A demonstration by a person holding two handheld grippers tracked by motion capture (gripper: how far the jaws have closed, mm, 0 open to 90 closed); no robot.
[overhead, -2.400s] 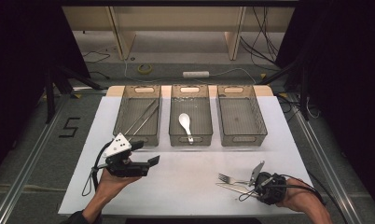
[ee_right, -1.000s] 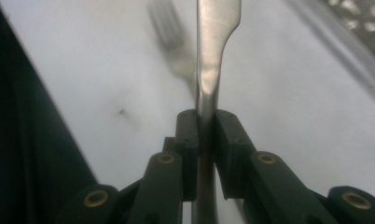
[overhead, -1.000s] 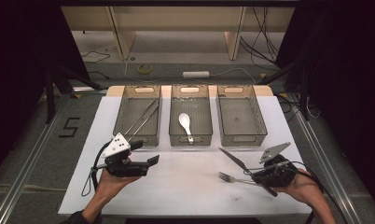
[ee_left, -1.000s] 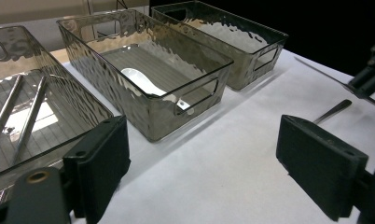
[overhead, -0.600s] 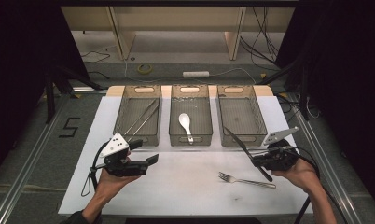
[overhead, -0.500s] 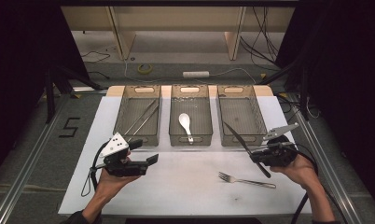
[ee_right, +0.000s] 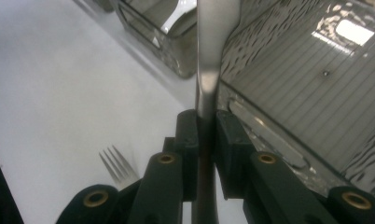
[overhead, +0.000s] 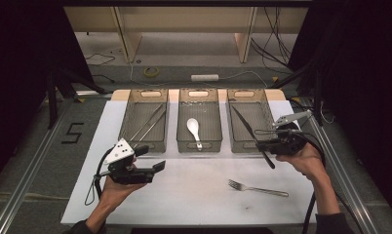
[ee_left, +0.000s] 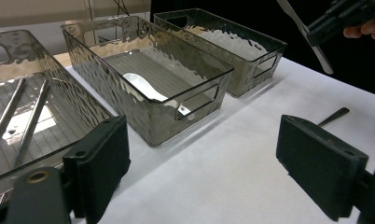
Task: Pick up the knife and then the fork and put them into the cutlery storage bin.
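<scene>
My right gripper (overhead: 260, 145) is shut on a metal table knife (overhead: 246, 126), held in the air over the front edge of the right clear bin (overhead: 262, 100). The blade slants up and away over the bin. In the right gripper view the pads (ee_right: 189, 135) pinch the knife (ee_right: 212, 51) near its handle, with the bin (ee_right: 311, 84) ahead. A fork (overhead: 258, 188) lies on the white table below. My left gripper (overhead: 150, 158) stands open and empty at the front left; its jaws (ee_left: 209, 163) face the middle bin (ee_left: 195, 105).
Three clear bins stand in a row at the back. The left bin (overhead: 135, 142) holds long metal rods, the middle bin (overhead: 200, 146) a white spoon (overhead: 194, 130). The white table (overhead: 194, 195) drops off at its front edge.
My right gripper picked the knife up from beside the fork and carried it up and away to the right bin. The fork stayed on the table. The left gripper kept still.
</scene>
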